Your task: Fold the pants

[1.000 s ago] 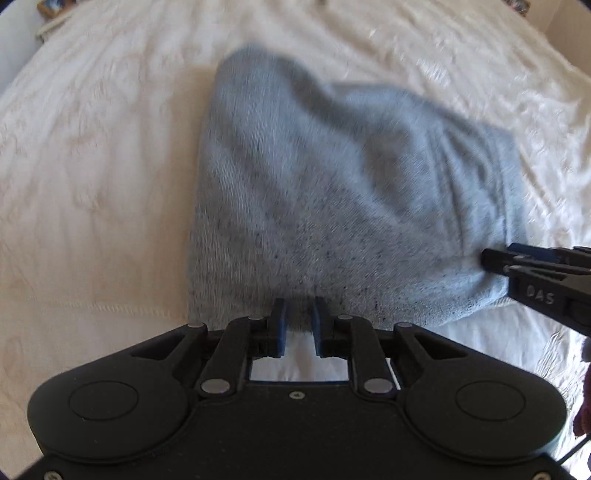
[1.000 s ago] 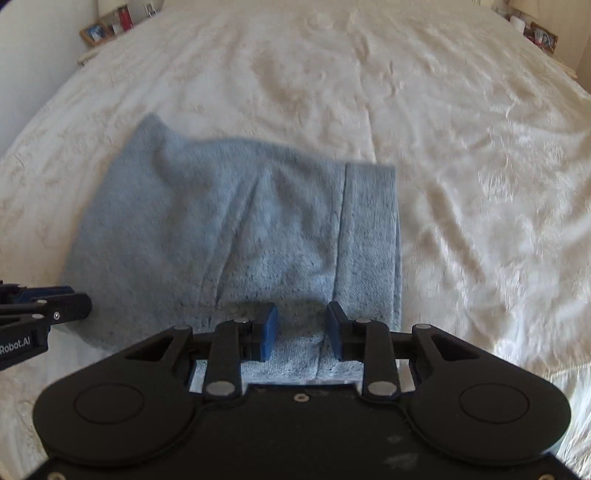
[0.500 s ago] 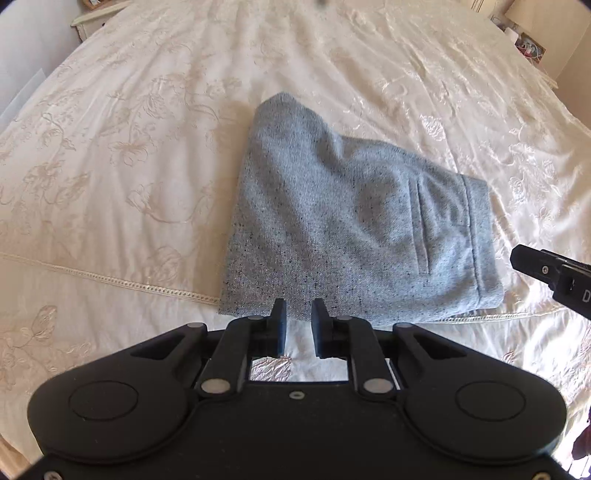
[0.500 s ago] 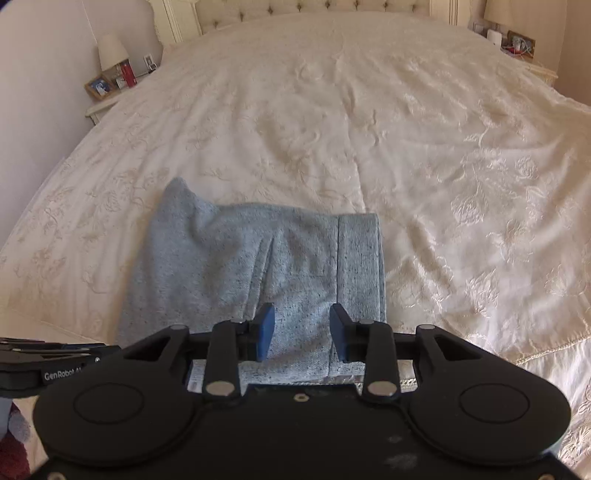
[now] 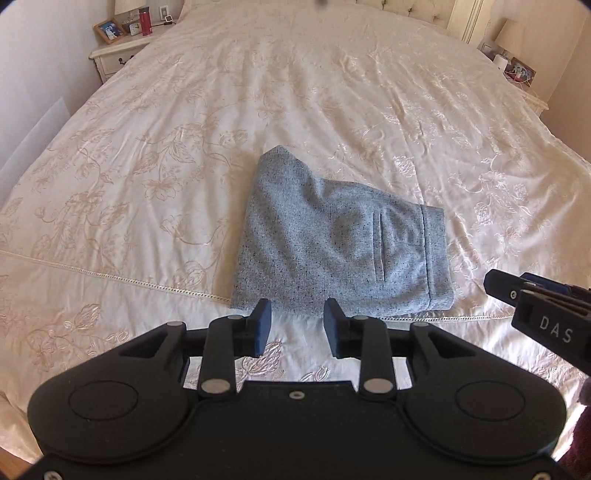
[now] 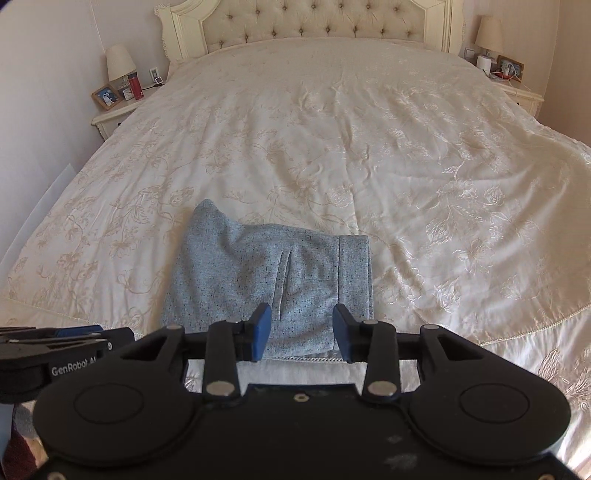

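The grey speckled pants lie folded into a compact bundle near the foot of the bed, waistband at the right; in the right wrist view the pants sit just beyond my fingers. My left gripper hangs above the bundle's near edge, its jaws opening, nothing between them. My right gripper is also lifted clear of the cloth, jaws opening and empty. Each gripper shows in the other's view: the right gripper at the right edge, the left gripper at the left edge.
A cream embroidered bedspread covers the whole bed, with a tufted headboard at the far end. A nightstand with lamp, photo frame and red bottle stands at the far left; another nightstand at the far right.
Both grippers have let go of the pants and risen, so the bundle looks smaller and lies flat. The left jaws widened most in the last half second; the right widened steadily.
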`<action>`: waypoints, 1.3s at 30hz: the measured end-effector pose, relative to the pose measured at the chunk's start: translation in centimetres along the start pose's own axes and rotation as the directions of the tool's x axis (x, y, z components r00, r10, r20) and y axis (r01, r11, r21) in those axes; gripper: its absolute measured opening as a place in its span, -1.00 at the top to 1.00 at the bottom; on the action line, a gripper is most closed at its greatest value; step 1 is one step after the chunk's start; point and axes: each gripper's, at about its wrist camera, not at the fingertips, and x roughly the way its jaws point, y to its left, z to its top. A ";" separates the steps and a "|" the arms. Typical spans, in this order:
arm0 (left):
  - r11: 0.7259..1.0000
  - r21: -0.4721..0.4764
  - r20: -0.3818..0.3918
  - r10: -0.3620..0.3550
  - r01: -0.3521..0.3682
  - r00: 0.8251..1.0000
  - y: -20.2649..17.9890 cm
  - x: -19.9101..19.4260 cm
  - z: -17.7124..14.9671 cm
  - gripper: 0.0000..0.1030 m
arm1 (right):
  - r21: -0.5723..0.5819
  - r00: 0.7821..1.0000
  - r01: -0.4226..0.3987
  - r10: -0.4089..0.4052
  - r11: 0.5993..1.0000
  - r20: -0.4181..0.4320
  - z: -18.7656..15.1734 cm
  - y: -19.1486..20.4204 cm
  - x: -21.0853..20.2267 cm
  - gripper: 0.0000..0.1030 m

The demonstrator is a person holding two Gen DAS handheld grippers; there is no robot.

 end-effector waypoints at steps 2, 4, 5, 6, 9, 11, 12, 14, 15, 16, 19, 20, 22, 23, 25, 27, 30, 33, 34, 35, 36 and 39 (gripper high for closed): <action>1.000 0.005 0.007 0.020 -0.020 1.000 -0.2 -0.4 -0.1 0.19 | 0.004 1.000 -0.002 0.002 1.000 -0.003 -0.3 -0.1 -0.2 0.23; 0.999 0.006 0.009 0.041 -0.041 0.999 -0.2 -0.6 -0.3 0.19 | 0.008 1.000 -0.007 0.007 1.000 -0.010 -0.5 -0.1 -0.4 0.23; 0.999 0.005 0.011 0.048 -0.048 0.999 -0.2 -0.8 -0.4 0.18 | 0.010 1.000 -0.009 0.009 1.000 -0.013 -0.6 -0.2 -0.5 0.23; 0.999 0.003 0.013 0.052 -0.052 0.999 -0.2 -1.0 -0.5 0.18 | 0.013 1.000 -0.009 0.009 1.000 -0.016 -0.7 -0.2 -0.5 0.23; 0.998 0.002 0.023 0.060 -0.060 0.998 -0.2 -1.5 -0.7 0.18 | 0.026 1.000 -0.007 0.008 1.000 -0.024 -0.9 -0.3 -0.4 0.23; 0.998 0.003 0.026 0.061 -0.061 0.998 -0.2 -1.7 -0.7 0.18 | 0.035 1.000 -0.008 0.009 0.999 -0.028 -1.1 -0.4 -0.4 0.22; 0.998 0.003 0.024 0.060 -0.060 0.998 -0.1 -1.7 -0.7 0.18 | 0.040 1.000 -0.006 0.007 0.999 -0.030 -1.2 -0.4 -0.4 0.22; 0.998 0.000 0.022 0.057 -0.057 0.998 -0.1 -1.7 -0.8 0.18 | 0.045 0.999 -0.003 0.004 0.999 -0.032 -1.2 -0.4 -0.4 0.22; 0.998 0.002 0.023 0.057 -0.057 0.998 -0.1 -1.7 -0.8 0.18 | 0.047 0.999 -0.002 0.004 0.999 -0.033 -1.2 -0.5 -0.5 0.22; 0.998 0.004 0.024 0.057 -0.057 0.998 -0.1 -1.7 -0.8 0.18 | 0.049 0.999 -0.001 0.003 0.999 -0.033 -1.2 -0.5 -0.5 0.22; 0.999 0.010 0.017 0.038 -0.038 0.999 -0.2 -1.7 -0.9 0.18 | 0.055 0.999 0.002 0.000 0.998 -0.037 -1.4 -0.6 -0.6 0.22; 0.999 0.013 0.016 0.036 -0.037 0.999 -0.3 -1.7 -0.9 0.18 | 0.056 0.999 0.004 -0.002 0.998 -0.039 -1.4 -0.5 -0.6 0.22; 0.999 0.020 0.017 0.037 -0.037 0.999 -0.5 -1.7 -1.0 0.18 | 0.057 0.999 0.007 -0.004 0.998 -0.043 -1.5 -0.5 -0.5 0.22; 0.999 0.023 0.018 0.036 -0.037 0.999 -0.6 -1.8 -1.0 0.18 | 0.060 0.999 0.007 -0.005 0.998 -0.046 -1.6 -0.5 -0.5 0.22; 0.999 0.025 0.019 0.037 -0.037 0.999 -0.6 -1.8 -1.0 0.18 | 0.061 0.999 0.008 -0.005 0.998 -0.050 -1.7 -0.4 -0.5 0.21; 0.999 0.024 0.019 0.037 -0.038 0.999 -0.6 -1.8 -1.0 0.18 | 0.061 0.999 0.009 -0.005 0.998 -0.052 -1.7 -0.4 -0.5 0.21; 0.999 0.025 0.020 0.037 -0.038 0.999 -0.6 -1.8 -1.0 0.18 | 0.063 0.998 0.008 -0.005 0.998 -0.056 -1.8 -0.3 -0.5 0.21; 0.999 0.022 0.021 0.038 -0.039 0.999 -0.7 -1.8 -1.0 0.18 | 0.063 0.998 0.006 -0.002 0.998 -0.059 -1.8 -0.3 -0.5 0.21; 0.999 0.023 0.021 0.037 -0.038 0.999 -0.7 -1.8 -1.0 0.18 | 0.063 0.998 0.005 -0.001 0.998 -0.059 -1.9 -0.3 -0.5 0.21; 0.999 0.024 0.020 0.036 -0.037 0.999 -0.6 -1.8 -1.1 0.18 | 0.063 0.998 0.004 -0.001 0.998 -0.059 -1.9 -0.3 -0.5 0.21; 0.999 0.025 0.020 0.036 -0.037 0.999 -0.7 -1.8 -1.1 0.18 | 0.063 0.998 0.004 -0.001 0.998 -0.059 -1.9 -0.3 -0.5 0.21; 0.999 0.029 0.019 0.036 -0.037 0.999 -0.7 -1.8 -1.3 0.18 | 0.061 0.998 0.002 0.002 0.998 -0.059 -2.0 -0.2 -0.5 0.21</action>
